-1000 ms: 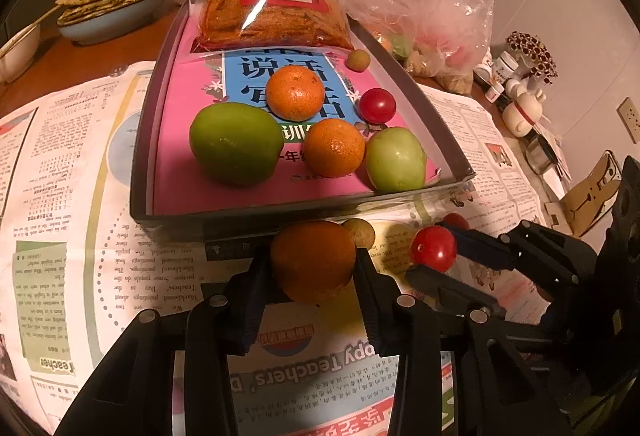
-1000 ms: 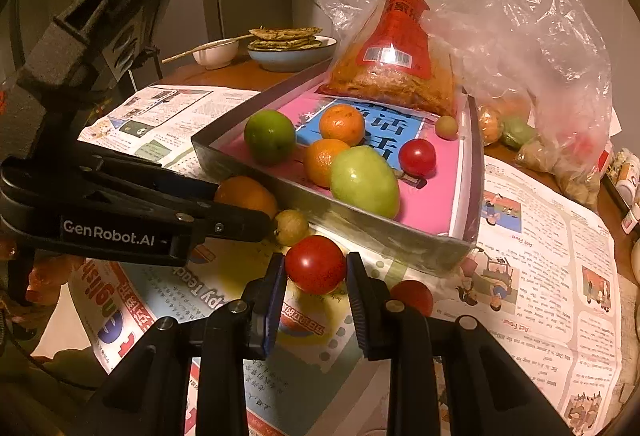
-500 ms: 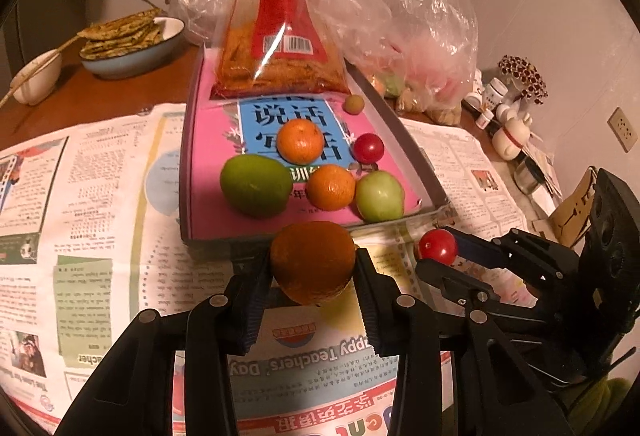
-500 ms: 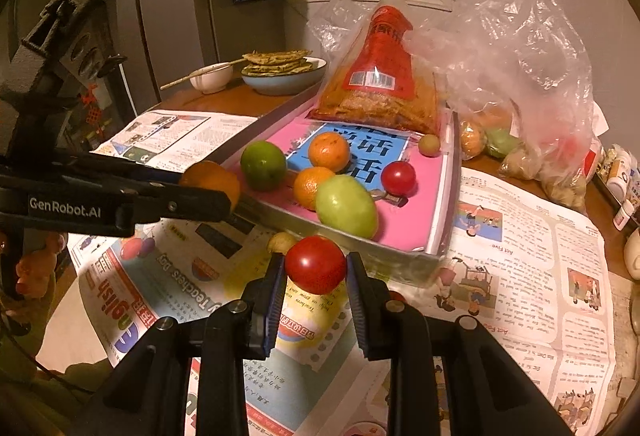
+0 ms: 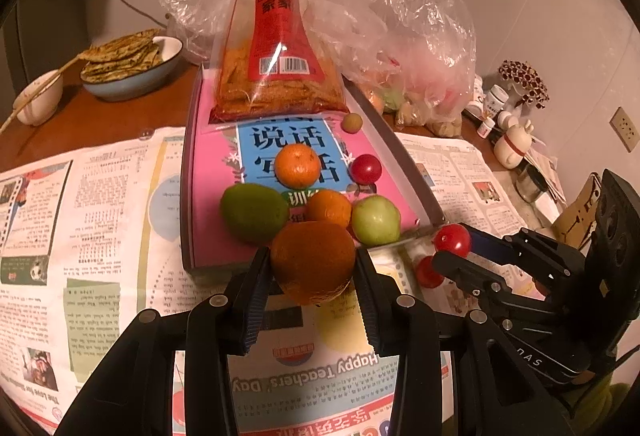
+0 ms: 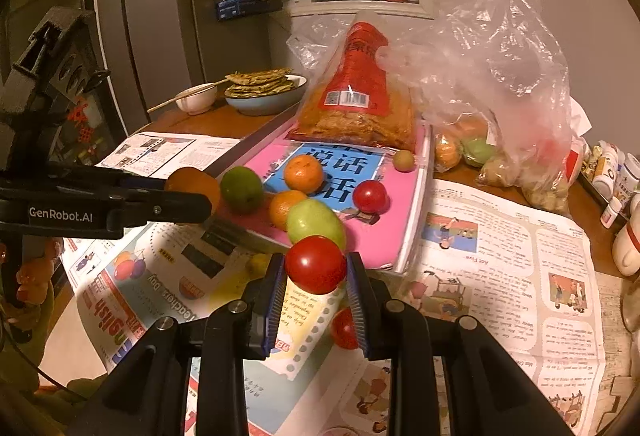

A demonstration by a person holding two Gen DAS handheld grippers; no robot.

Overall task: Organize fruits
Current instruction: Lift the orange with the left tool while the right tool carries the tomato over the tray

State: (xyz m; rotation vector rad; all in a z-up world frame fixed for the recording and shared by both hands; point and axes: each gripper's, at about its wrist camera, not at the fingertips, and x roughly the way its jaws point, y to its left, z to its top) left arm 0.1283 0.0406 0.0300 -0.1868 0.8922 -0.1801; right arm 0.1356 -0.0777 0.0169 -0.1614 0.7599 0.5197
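Note:
My left gripper (image 5: 312, 278) is shut on a large orange (image 5: 313, 256), held above the newspaper just short of the tray's near rim (image 5: 186, 204). To its right my right gripper (image 6: 316, 270) is shut on a red tomato (image 6: 315, 260), lifted off the paper in front of the tray's near corner (image 6: 410, 240). On the tray's pink lining lie a dark green fruit (image 5: 252, 212), two oranges (image 5: 298, 164), a pale green apple (image 5: 376, 218), a red tomato (image 5: 366, 168) and a small brownish fruit (image 5: 352, 123). One loose tomato (image 6: 343, 328) and a small yellowish fruit (image 6: 258, 264) rest on the newspaper.
A snack bag (image 5: 276, 68) lies on the tray's far end. Clear plastic bags of produce (image 5: 420, 48) sit behind to the right. A bowl of flatbreads (image 5: 128, 64) and a small bowl with chopsticks (image 5: 38, 100) stand far left. Bottles and a figurine (image 5: 512, 144) crowd the right edge.
Both grippers have risen with their fruits still held. The tray and table have dropped away in both views, and the held fruits now overlap the tray's near edge.

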